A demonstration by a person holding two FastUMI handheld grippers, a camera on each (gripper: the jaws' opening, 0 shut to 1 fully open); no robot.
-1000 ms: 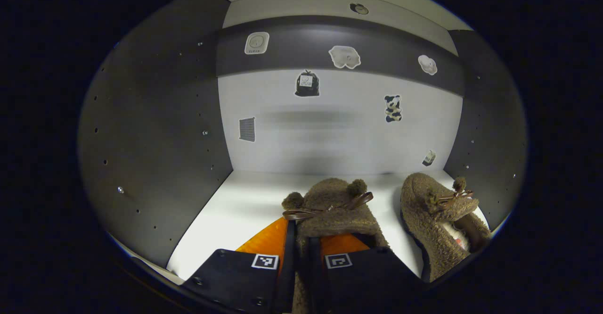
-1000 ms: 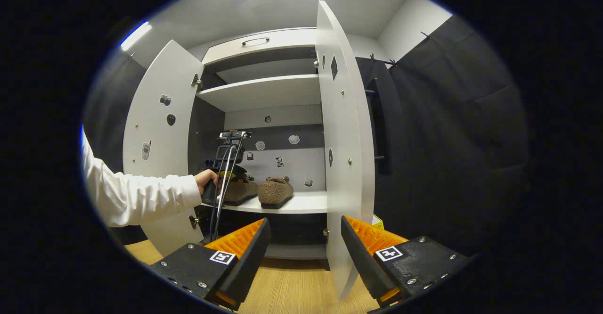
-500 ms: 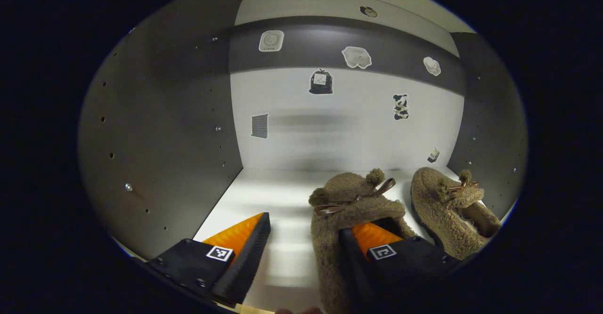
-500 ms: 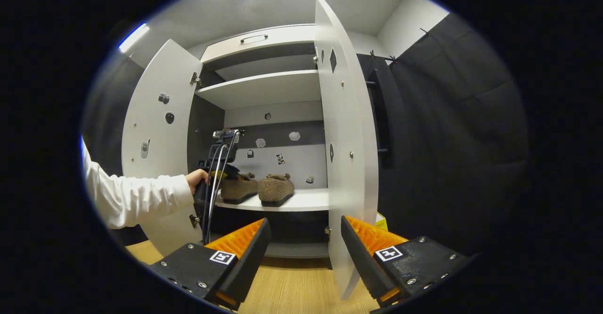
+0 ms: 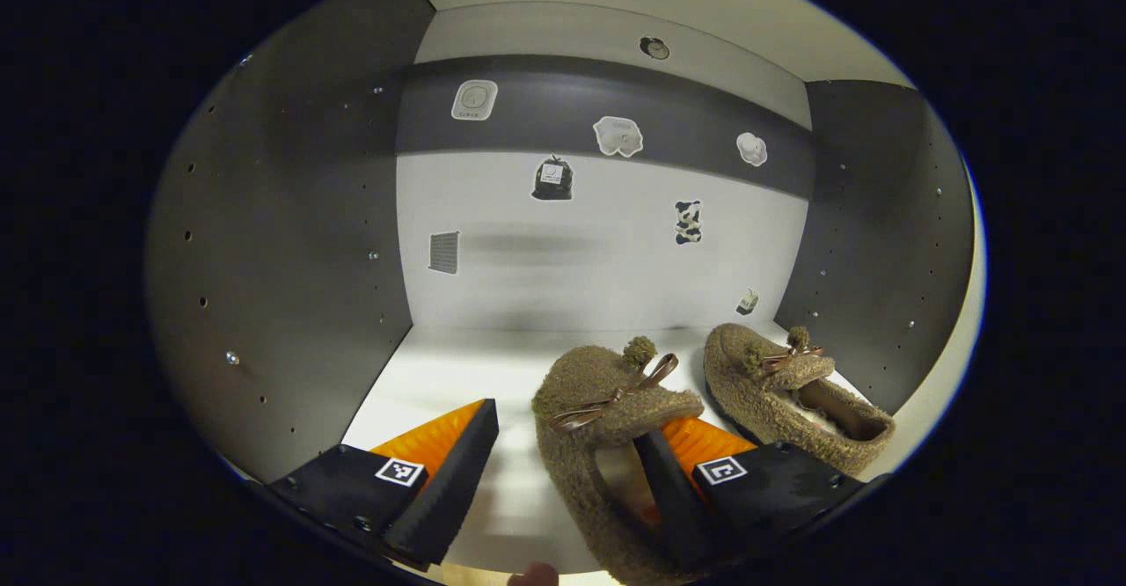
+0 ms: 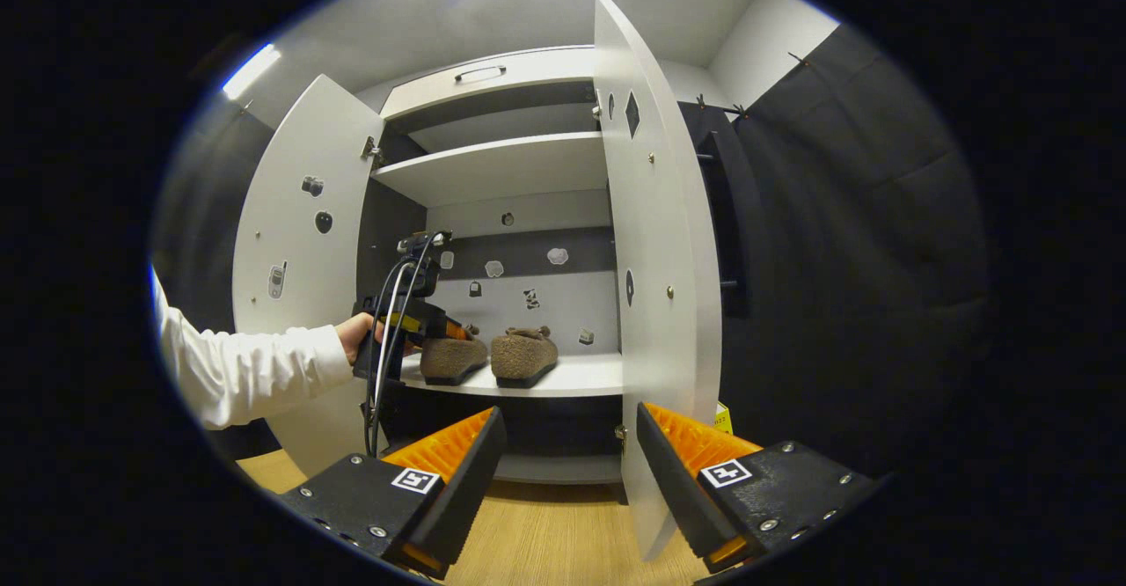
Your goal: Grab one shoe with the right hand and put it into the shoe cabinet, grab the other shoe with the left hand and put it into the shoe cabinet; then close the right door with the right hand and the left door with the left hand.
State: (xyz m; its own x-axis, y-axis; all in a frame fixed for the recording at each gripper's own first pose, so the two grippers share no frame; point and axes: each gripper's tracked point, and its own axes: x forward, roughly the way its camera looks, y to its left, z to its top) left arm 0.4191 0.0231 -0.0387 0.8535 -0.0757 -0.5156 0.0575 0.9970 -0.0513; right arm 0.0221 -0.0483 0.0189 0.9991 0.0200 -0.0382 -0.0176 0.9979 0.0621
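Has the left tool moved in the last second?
Yes. The left tool has backed out from the shelf, and it has opened, releasing the shoe.

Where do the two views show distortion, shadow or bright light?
Left gripper view: the cabinet's back wall bulges from fisheye distortion and carries a soft blurred shadow band; the near shoe looks stretched. Right gripper view: the right door curves, and a bright ceiling light glares at upper left.
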